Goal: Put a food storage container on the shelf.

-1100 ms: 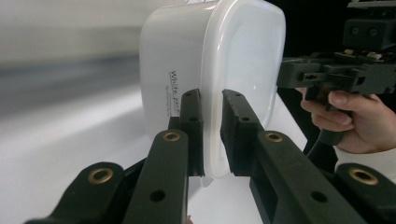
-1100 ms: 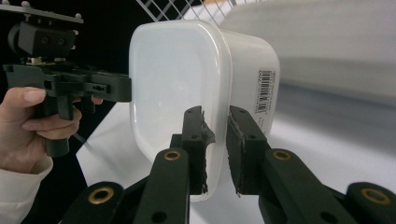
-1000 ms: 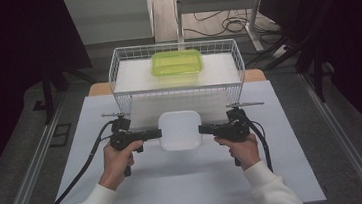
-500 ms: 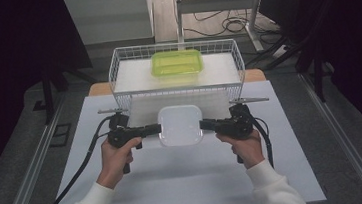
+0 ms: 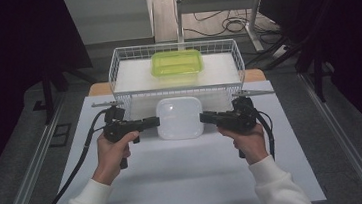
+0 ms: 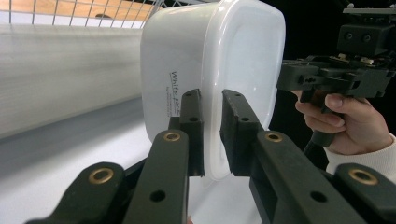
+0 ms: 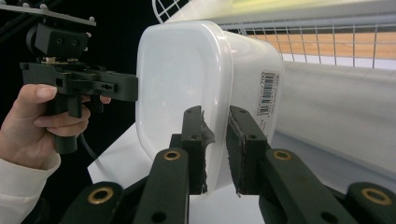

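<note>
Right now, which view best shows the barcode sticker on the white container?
The right gripper view: the barcode sticker faces that camera on the white container's side wall. The left gripper view shows the container's opposite side with printed text; the high view shows its top.

A white wire basket (image 5: pixel 116 73) stands at the tabletop's (image 5: pixel 186 182) far edge, and a lime-green lidded container (image 5: pixel 176 62) sits inside it near the back.

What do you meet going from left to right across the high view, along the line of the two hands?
Left tongs → white container → right tongs, each shut on a rim of the container.
</note>
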`<state>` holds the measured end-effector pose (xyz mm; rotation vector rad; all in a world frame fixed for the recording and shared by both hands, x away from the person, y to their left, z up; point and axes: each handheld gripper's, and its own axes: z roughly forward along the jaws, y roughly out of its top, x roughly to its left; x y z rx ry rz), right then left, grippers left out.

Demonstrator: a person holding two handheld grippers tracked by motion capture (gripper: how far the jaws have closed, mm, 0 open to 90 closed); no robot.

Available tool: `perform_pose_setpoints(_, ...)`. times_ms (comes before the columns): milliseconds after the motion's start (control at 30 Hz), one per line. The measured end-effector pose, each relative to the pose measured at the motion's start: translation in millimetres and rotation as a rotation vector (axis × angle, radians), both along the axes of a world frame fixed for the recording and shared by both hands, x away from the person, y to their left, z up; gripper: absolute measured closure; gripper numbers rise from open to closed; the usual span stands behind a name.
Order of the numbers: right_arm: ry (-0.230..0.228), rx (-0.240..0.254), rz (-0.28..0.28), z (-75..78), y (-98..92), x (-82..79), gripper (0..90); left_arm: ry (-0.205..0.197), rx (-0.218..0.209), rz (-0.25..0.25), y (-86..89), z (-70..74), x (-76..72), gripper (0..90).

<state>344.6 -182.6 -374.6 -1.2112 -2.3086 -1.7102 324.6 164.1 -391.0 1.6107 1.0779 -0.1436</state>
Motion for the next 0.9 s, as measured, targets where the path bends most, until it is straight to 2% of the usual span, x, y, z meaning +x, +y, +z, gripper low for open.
perform_pose_setpoints(467, -0.044, 0.014, 0.010, 25.2, 4.7, 5.1, 76.7, -0.044, 0.008, 0.008, 5.7, 28.3, 2.6, 79.4)
perform_pose_setpoints(733, -0.062, 0.005, 0.014, 38.1, 8.5, 9.0, 76.6, -0.060, 0.012, 0.014, 8.4, 39.6, 5.5, 79.5)
perform_pose_setpoints(900, -0.077, 0.008, 0.015, 45.9, 10.0, 11.1, 76.5, -0.068, 0.000, 0.018, 9.9, 45.0, 8.5, 79.4)
